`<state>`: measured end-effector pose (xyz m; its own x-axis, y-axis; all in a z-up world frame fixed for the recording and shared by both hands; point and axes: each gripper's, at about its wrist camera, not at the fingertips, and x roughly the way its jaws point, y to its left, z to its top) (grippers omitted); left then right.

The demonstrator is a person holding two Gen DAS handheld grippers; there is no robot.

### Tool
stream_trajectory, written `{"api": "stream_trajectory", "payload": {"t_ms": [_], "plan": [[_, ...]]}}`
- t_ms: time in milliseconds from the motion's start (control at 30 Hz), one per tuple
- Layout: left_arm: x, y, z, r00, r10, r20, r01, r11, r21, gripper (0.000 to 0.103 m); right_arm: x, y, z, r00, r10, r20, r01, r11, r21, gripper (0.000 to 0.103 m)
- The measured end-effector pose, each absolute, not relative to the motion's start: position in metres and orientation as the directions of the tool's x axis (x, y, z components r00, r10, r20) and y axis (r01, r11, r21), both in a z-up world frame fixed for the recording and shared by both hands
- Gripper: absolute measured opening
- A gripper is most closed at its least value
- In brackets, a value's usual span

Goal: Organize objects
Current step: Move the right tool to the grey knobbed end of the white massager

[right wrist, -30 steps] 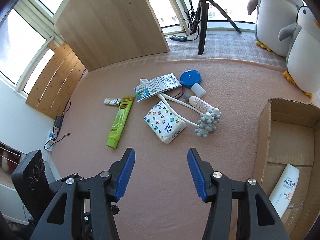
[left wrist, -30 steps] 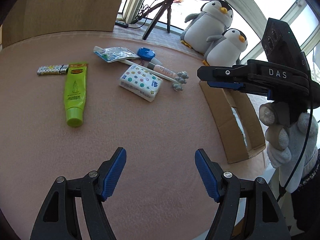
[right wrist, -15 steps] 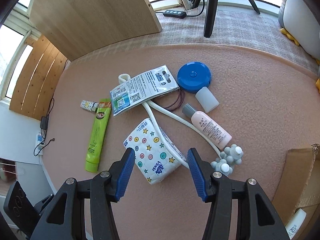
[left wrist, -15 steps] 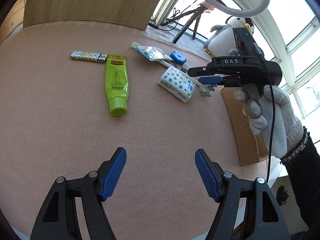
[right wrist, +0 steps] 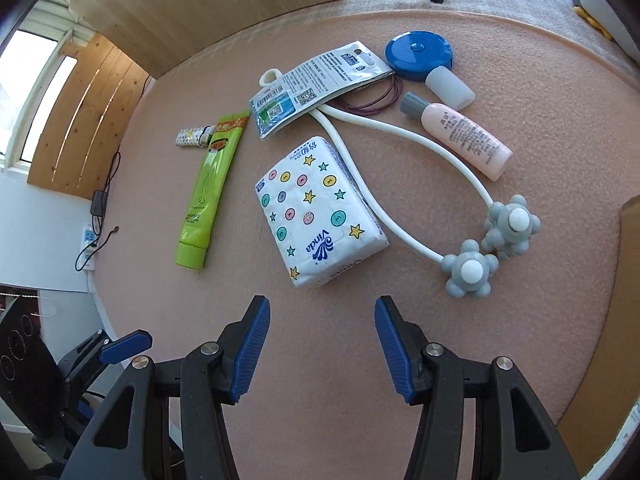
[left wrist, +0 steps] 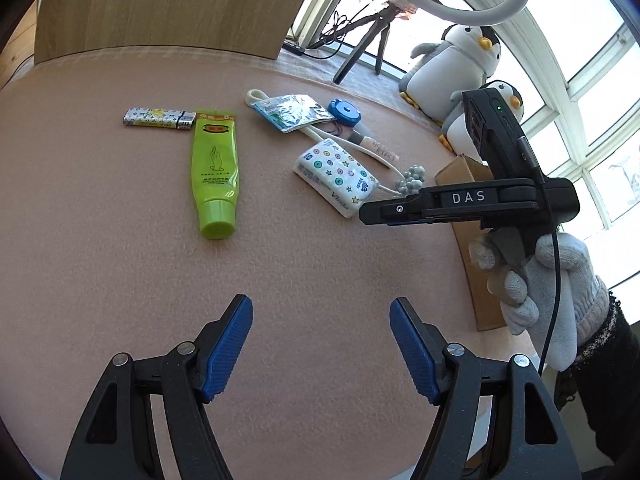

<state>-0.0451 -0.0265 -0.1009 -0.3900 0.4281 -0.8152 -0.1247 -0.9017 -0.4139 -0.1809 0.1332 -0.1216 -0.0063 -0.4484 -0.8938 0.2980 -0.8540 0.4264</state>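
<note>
Both grippers' fingers [right wrist: 252, 344] spread wide, empty.

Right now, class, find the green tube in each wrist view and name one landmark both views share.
Left wrist view: green tube lies left of centre, cap pointing toward the camera.
Right wrist view: green tube lies at the left, cap toward the lower edge.
Shared landmark: the patterned lighter by the tube's flat end.

Left wrist cam: sits back, looks across the tabletop [left wrist: 100, 240], items well ahead of its jaws. Right wrist cam: closer, angled down, tissue pack [right wrist: 318, 214] just ahead of its jaws. Shared: tissue pack [left wrist: 336, 178], green tube [left wrist: 214, 168] [right wrist: 206, 196], massager [right wrist: 492, 240]. Each view catches the other tool.
</note>
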Motion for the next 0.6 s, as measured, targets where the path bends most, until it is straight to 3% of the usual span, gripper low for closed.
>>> {"api": "stream_trajectory", "payload": {"t_ms": [333, 600], "plan": [[-0.035, -0.025, -0.104, -0.373, 0.428, -0.823, -0.138, -0.903, -0.407, 0.074, -0.205, 0.138, -0.097, -0.153, -0.408, -0.900, 0.375, -0.867, 0.329, 0.051], [-0.027, -0.041, -0.103, -0.384, 0.409, -0.828, -0.108, -0.910, -0.400, 0.074, -0.223, 0.126, -0.119, -0.039, -0.409, -0.912, 0.399, -0.843, 0.361, 0.051]]}}
